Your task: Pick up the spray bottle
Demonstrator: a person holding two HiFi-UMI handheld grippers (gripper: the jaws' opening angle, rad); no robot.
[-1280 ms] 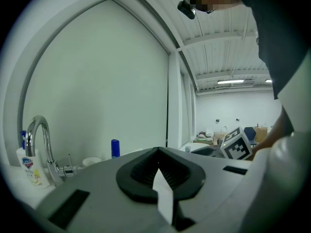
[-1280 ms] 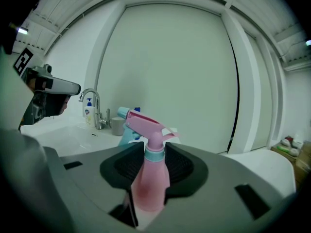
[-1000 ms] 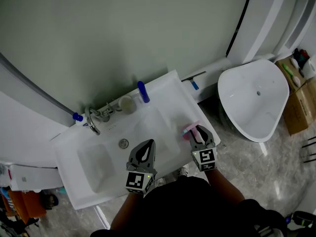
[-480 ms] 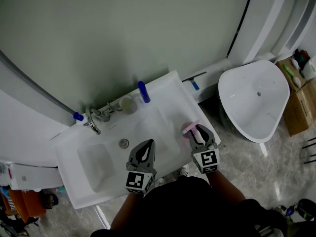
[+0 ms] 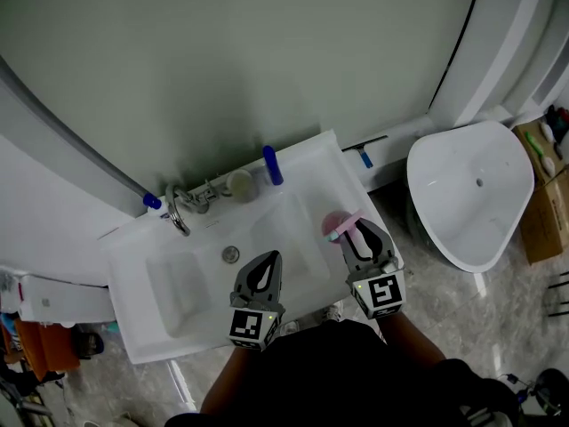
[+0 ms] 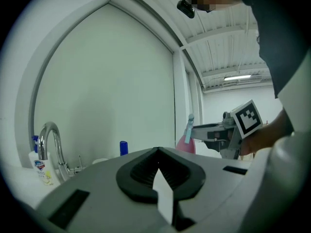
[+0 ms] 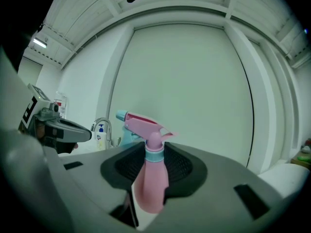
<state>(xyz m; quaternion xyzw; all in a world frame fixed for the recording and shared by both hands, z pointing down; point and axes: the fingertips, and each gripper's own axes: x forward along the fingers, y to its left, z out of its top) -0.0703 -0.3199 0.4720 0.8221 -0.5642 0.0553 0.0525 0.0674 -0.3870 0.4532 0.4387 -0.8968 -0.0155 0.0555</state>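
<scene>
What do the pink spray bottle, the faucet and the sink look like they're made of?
Spray bottle: likely plastic, smooth uniform pink with a moulded trigger head. Faucet: metal, probably chromed, with a bright mirror sheen. Sink: glossy white, probably ceramic, possibly resin.

A white washbasin [image 5: 124,283] lies in the lower middle of the head view, its round drain [image 5: 230,254] near the centre. At its back edge stands a chrome faucet [image 5: 178,212]. Just left of the faucet is a small bottle with a blue cap [image 5: 153,202]. To the right of the faucet sits a round pale cup [image 5: 239,182], and beside it a blue upright tube [image 5: 272,165]. At the right of the frame is a white bowl-shaped fixture [image 5: 462,212], with a cardboard box [image 5: 542,216] at the right edge. The floor [image 5: 444,310] looks like grey marble.
</scene>
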